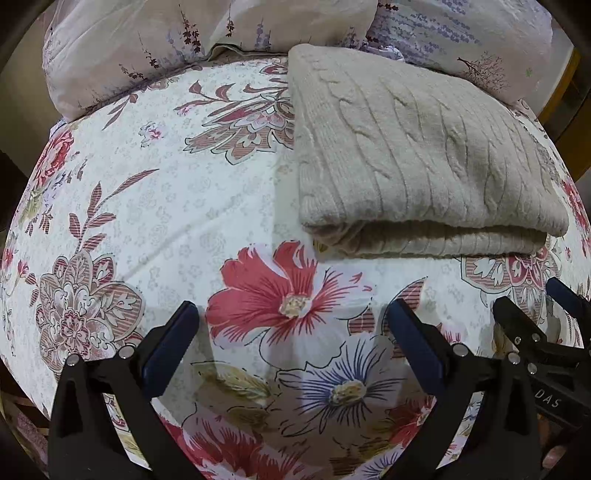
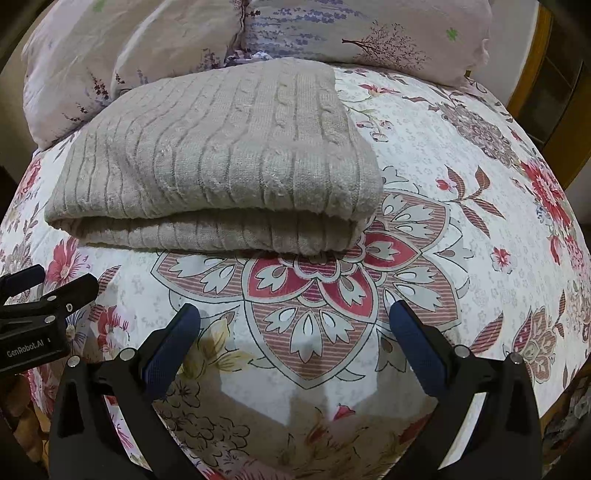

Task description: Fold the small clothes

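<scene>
**Operator:** Both tools hold nothing. My left gripper (image 1: 291, 332) and my right gripper (image 2: 293, 328) have the jaws spread wide, and they hover over the flowered bedsheet (image 1: 147, 192), near me. The beige knitted sweater (image 2: 207, 158) lies folded further away, just in front of the pillows (image 2: 369, 33).

**Colleague:** So it looks finished. What can go wrong?

**Operator:** I think the fold is thick and soft. If I push on the near edge, where the layers are rounded, the upper layer can slide and open. Also the knit is loose, so a fingertip can catch a thread and pull it.

**Colleague:** And the two tools?

**Operator:** They are near each other in the middle. They can collide.
</scene>
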### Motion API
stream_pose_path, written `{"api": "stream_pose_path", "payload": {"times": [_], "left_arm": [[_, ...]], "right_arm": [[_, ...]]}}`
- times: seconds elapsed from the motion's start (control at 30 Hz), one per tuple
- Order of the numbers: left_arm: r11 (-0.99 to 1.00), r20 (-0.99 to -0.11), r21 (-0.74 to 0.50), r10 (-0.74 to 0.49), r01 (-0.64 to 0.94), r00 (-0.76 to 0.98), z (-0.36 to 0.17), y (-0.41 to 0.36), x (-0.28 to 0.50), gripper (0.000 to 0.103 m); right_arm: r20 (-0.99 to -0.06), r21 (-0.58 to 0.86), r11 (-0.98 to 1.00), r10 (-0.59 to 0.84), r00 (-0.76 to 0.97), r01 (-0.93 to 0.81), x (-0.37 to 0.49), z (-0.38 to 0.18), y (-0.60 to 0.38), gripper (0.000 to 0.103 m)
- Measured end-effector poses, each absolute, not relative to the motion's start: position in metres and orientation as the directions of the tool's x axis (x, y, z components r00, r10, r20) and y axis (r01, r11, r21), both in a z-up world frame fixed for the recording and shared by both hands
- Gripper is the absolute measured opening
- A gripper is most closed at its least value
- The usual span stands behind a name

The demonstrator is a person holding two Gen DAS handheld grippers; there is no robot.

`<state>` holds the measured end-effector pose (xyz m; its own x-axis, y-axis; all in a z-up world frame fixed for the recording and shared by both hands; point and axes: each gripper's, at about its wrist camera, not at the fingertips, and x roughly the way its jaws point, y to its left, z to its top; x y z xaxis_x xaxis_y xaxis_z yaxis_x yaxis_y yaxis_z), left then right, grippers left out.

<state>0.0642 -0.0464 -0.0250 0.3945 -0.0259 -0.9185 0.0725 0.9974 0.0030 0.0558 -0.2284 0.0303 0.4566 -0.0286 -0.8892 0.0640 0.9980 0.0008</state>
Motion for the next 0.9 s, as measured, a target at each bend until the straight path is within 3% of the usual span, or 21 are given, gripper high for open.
{"api": "stream_pose_path", "payload": {"times": [0.9], "left_arm": [[0.997, -0.919, 0.003, -0.026, 0.073, 0.393, -0.0242, -0.0454, 0.0642, 0.101]], "right_arm": [[-0.888, 0.000, 0.998, -0.032, 0.458, 0.070, 0.0561, 0.0300, -0.2273, 0.102]]}}
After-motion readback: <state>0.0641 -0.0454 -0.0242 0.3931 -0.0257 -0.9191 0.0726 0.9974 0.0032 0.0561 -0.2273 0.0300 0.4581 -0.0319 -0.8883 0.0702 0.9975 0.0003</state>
